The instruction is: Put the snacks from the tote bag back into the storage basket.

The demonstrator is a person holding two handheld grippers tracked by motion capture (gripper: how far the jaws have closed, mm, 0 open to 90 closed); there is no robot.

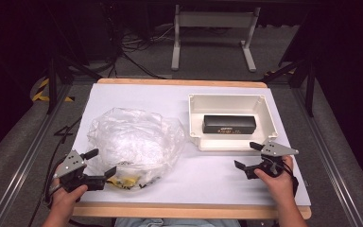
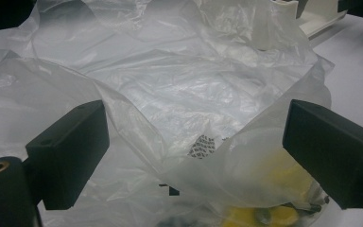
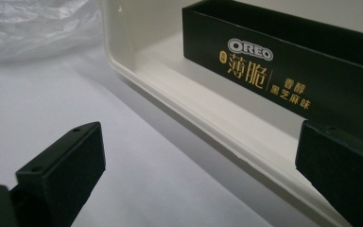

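Risk lies at the crumpled plastic bag (image 1: 134,142) on the white surface (image 1: 208,182): the released left hand-held gripper (image 1: 99,164) may catch only thin film and spill the yellow things (image 2: 283,189), while the right hand-held gripper (image 1: 250,156), released too, waits beside the tray (image 1: 193,120) holding the black box (image 1: 229,124).

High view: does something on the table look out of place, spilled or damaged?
Nothing is spilled or broken. The clear plastic bag lies crumpled and loosely open at the left, with yellow items at its near edge. The black box lies straight inside the white tray. Both grippers are open and hold nothing.
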